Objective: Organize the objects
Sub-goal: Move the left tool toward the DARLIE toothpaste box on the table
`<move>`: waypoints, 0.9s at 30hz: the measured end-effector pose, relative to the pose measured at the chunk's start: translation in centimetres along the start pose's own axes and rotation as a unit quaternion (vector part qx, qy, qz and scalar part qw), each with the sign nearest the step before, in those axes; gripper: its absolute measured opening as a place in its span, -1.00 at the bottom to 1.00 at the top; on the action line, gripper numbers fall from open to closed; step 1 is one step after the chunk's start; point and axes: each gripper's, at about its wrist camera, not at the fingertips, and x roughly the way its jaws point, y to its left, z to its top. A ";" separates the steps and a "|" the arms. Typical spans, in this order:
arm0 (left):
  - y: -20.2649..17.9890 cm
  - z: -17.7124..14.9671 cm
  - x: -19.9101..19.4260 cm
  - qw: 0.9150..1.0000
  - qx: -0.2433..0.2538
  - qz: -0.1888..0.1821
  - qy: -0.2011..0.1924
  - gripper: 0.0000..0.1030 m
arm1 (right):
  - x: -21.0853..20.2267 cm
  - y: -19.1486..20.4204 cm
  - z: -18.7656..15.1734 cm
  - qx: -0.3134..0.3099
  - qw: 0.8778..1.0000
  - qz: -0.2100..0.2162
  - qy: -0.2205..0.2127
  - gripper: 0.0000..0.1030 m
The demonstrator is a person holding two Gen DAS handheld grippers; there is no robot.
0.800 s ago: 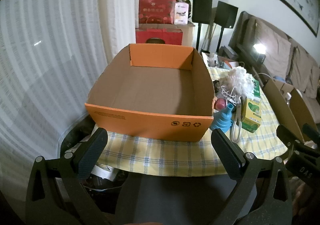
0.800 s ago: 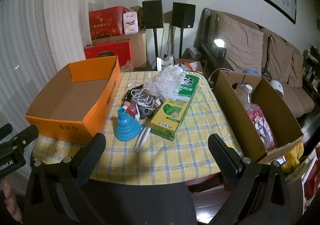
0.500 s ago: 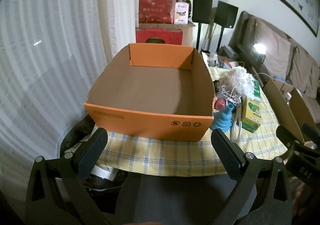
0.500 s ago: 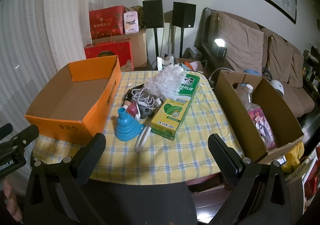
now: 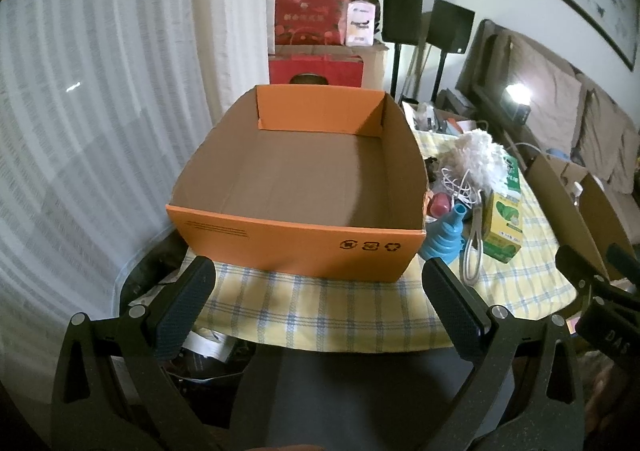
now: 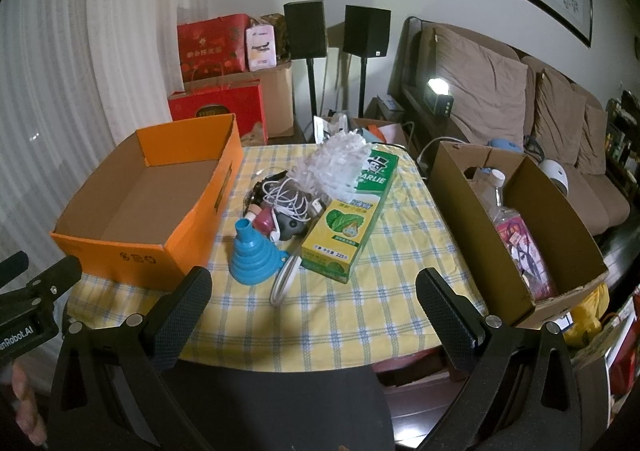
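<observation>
An empty orange cardboard box (image 5: 304, 239) (image 6: 132, 251) stands on the left of the checked tablecloth (image 6: 360, 291). In the middle lies a heap: a blue folding funnel (image 6: 252, 255) (image 5: 444, 239), a green and yellow toothpaste carton (image 6: 348, 227) (image 5: 502, 223), a white fluffy duster (image 6: 336, 167), tangled white cables (image 6: 288, 199) and a small pink item (image 6: 264, 217). A brown box (image 6: 520, 283) on the right holds a bottle (image 6: 496, 191) and packets. My left gripper (image 5: 320, 303) hangs open before the orange box. My right gripper (image 6: 314, 311) is open over the table's near edge, with nothing between its fingers.
A dark chair back (image 6: 272, 403) sits below the grippers at the table's near edge. Behind the table are red gift bags (image 6: 212, 47), two black speakers on stands (image 6: 306, 31) and a brown sofa (image 6: 520, 103). White curtains (image 5: 100, 91) hang on the left.
</observation>
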 end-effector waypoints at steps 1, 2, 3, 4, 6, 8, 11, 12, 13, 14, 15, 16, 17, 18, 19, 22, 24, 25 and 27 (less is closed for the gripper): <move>0.0 0.0 0.0 1.000 0.001 -0.001 0.000 1.00 | 0.0 0.0 0.0 0.000 1.000 0.000 0.000 1.00; -0.1 0.0 0.0 1.000 0.001 -0.004 0.000 1.00 | 0.0 -0.1 0.0 0.000 1.000 0.000 0.000 1.00; -0.1 0.0 0.0 1.000 0.001 -0.005 0.000 1.00 | 0.0 -0.1 0.0 -0.001 1.000 0.000 0.000 1.00; -0.1 0.1 0.1 1.000 0.001 -0.006 0.000 1.00 | 0.0 -0.1 0.0 0.000 1.000 0.000 -0.001 1.00; -0.2 0.2 0.1 1.000 0.001 -0.007 0.000 1.00 | 0.1 -0.2 0.0 0.001 1.000 0.000 0.000 1.00; -0.2 0.4 0.2 1.000 0.001 -0.006 -0.001 1.00 | 0.1 -0.2 -0.1 0.001 1.000 0.000 -0.001 1.00; -0.4 0.5 0.5 1.000 0.005 -0.005 -0.002 1.00 | 0.3 -0.3 0.0 0.002 1.000 -0.001 0.000 1.00; -0.6 0.6 0.7 1.000 0.007 -0.004 -0.003 1.00 | 0.3 -0.4 0.0 0.003 1.000 -0.002 0.000 1.00; -0.7 0.7 0.8 1.000 0.009 -0.003 -0.003 1.00 | 0.4 -0.5 0.1 0.005 1.000 -0.002 -0.001 1.00; -0.8 0.8 1.0 1.000 0.011 -0.004 -0.004 1.00 | 0.5 -0.6 0.2 0.007 1.000 -0.002 -0.002 1.00; -0.9 0.9 1.1 1.000 0.014 -0.006 -0.005 1.00 | 0.6 -0.8 0.2 0.008 1.000 -0.003 -0.002 1.00; -1.0 1.0 1.2 1.000 0.016 -0.009 -0.006 1.00 | 0.8 -1.0 0.3 0.009 1.000 -0.004 -0.003 1.00; -1.1 1.1 1.3 1.000 0.019 -0.012 -0.008 1.00 | 0.9 -1.3 0.3 0.010 1.000 -0.006 -0.004 1.00; -1.2 1.3 1.5 1.000 0.022 -0.016 -0.012 1.00 | 1.0 -1.6 0.4 0.011 1.000 -0.009 -0.005 1.00; -1.3 1.5 1.6 0.999 0.023 -0.018 -0.013 1.00 | 1.3 -1.9 0.4 0.012 1.000 -0.013 -0.004 1.00; -1.6 2.0 2.3 0.999 0.027 -0.029 -0.015 1.00 | 1.9 -2.9 0.6 0.018 1.000 -0.018 -0.004 1.00; -1.7 2.4 2.7 0.999 0.024 -0.036 -0.015 1.00 | 2.4 -3.6 0.8 0.022 1.000 -0.022 -0.004 1.00; -1.8 2.6 2.9 0.999 0.024 -0.038 -0.015 1.00 | 2.5 -4.0 0.8 0.024 0.999 -0.023 -0.004 1.00; -2.1 2.9 3.4 0.999 0.026 -0.040 -0.015 1.00 | 2.9 -4.6 1.0 0.027 0.999 -0.026 -0.002 1.00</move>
